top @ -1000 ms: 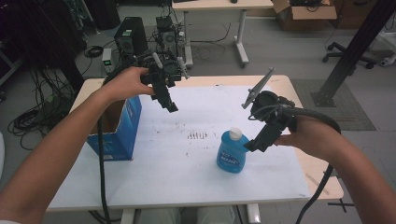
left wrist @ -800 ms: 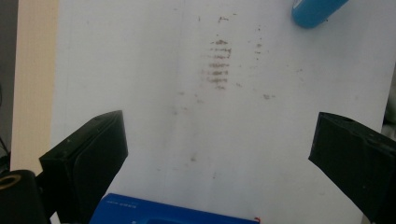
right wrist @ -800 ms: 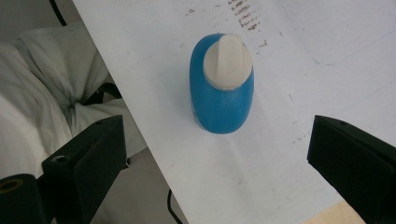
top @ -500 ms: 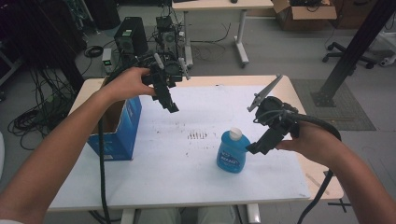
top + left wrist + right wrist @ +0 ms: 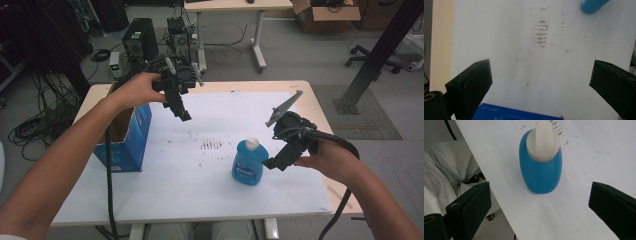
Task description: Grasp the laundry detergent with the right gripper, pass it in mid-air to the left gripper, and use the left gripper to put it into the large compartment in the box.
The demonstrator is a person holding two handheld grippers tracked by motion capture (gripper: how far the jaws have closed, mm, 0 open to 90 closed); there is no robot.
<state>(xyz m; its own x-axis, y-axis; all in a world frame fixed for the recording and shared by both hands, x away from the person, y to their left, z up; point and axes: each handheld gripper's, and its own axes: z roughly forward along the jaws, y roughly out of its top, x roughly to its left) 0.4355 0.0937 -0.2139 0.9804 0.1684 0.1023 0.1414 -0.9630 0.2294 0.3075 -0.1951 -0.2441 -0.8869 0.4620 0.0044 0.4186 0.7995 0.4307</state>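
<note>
A blue bottle (image 5: 249,163) with a white cap stands upright on the white table (image 5: 210,190), right of centre. My right gripper (image 5: 276,161) hangs just to its right, open, its jaws wide apart and apart from the bottle (image 5: 541,162). My left gripper (image 5: 181,111) is held high over the table's back left, open with nothing between its jaws. Its view looks down on the stained table top (image 5: 541,62), with the bottle's base (image 5: 592,5) at the top edge and a blue box edge (image 5: 514,114) at the bottom.
An open blue cardboard box (image 5: 126,134) stands on the table's left side, below my left forearm. Brown stains (image 5: 212,145) mark the middle of the table. Beyond the table lie computer cases (image 5: 137,44), cables and another desk (image 5: 240,6).
My right gripper has drawn back a little to the right, away from the bottle. The left gripper has stayed where it was.
</note>
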